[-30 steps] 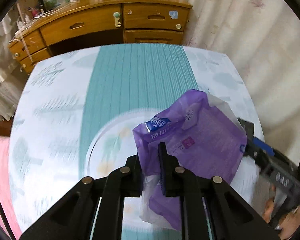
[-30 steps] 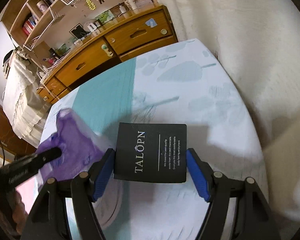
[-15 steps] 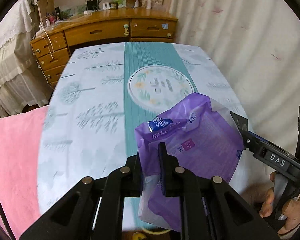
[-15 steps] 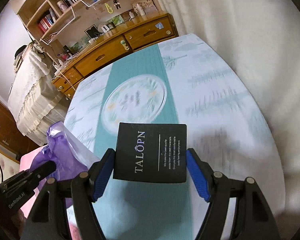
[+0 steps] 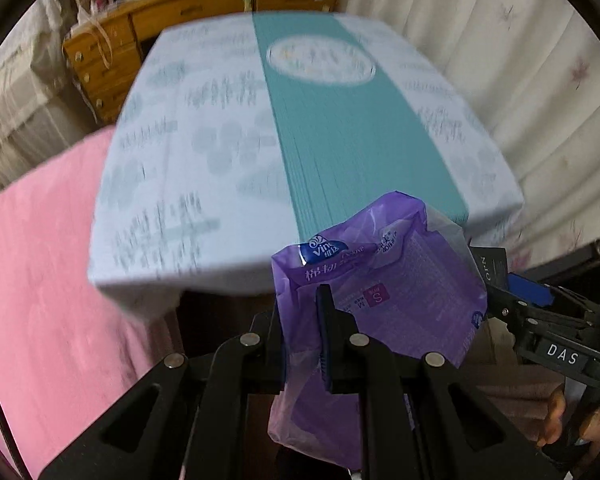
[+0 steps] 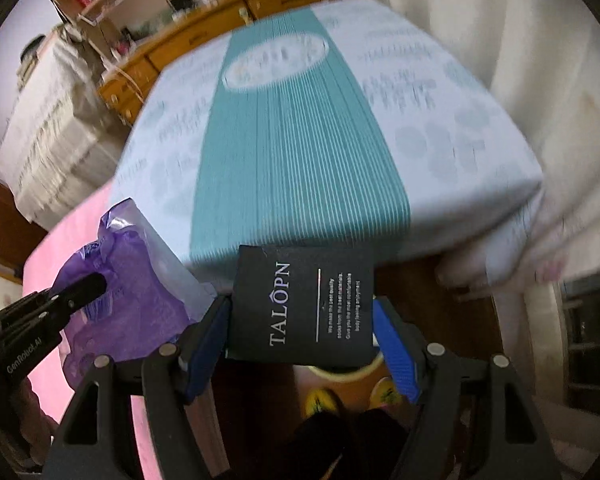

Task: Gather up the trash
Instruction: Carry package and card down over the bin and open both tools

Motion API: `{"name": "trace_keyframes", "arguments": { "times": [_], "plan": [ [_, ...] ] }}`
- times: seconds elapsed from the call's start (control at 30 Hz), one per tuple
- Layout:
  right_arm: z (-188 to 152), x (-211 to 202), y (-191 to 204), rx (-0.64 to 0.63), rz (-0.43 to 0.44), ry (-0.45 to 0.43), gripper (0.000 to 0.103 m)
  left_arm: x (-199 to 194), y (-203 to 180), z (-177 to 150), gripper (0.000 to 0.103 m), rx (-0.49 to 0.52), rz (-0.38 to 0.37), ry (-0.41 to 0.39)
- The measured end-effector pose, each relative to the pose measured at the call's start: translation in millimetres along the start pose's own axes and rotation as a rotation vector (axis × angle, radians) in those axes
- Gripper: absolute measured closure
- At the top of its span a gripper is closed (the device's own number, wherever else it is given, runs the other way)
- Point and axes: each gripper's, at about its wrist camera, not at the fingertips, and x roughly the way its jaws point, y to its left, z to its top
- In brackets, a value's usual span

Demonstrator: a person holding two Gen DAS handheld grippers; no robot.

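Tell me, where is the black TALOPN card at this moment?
In the right wrist view the black TALOPN card is clamped in the right tool, just past the table's near edge, right of the purple bag.

Patterned bed (image 5: 220,152), wooden dresser (image 5: 112,64), curtains (image 5: 540,60)

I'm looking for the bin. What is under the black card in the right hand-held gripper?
Below the black card show dark floor, a pale yellow curved rim and yellow slippers. The card hides the rest of that rim.
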Motion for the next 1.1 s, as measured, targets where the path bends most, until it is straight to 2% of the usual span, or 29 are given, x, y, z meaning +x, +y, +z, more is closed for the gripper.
{"name": "trace_keyframes", "arguments": {
  "times": [0.13, 0.27, 0.47, 0.57, 0.6, 0.67, 0.7, 0.77, 0.87, 1.1],
  "plan": [
    [-23, 35, -14, 0.017, -0.016, 0.064, 0.031, 34, -5, -29, 0.093, -0.014, 0.037, 0.044],
    [-43, 89, -33, 0.023, -0.026, 0.107, 0.031, 86, -11, -55, 0.093, -0.024, 0.084, 0.081],
    [-71, 196, -70, 0.050, -0.019, 0.135, 0.031, 202, -10, -91, 0.093, -0.093, 0.118, 0.146],
    [-83, 252, -93, 0.084, -0.002, 0.160, 0.031, 256, -11, -105, 0.091, -0.107, 0.128, 0.152],
    [-86, 271, -101, 0.097, 0.011, 0.168, 0.031, 272, -12, -109, 0.088, -0.107, 0.129, 0.150],
    [-94, 306, -114, 0.115, 0.054, 0.180, 0.031, 303, -14, -116, 0.069, -0.099, 0.127, 0.150],
    [-95, 318, -121, 0.123, 0.074, 0.185, 0.030, 319, -15, -120, 0.063, -0.092, 0.122, 0.157],
    [-98, 350, -132, 0.125, 0.093, 0.198, 0.030, 349, -17, -126, 0.041, -0.067, 0.104, 0.163],
    [-104, 386, -139, 0.097, 0.084, 0.232, 0.029, 384, -19, -133, 0.025, -0.052, 0.065, 0.201],
    [-105, 407, -147, 0.052, 0.123, 0.211, 0.025, 424, -21, -147, 0.014, -0.063, 0.076, 0.220]
  ]
}}
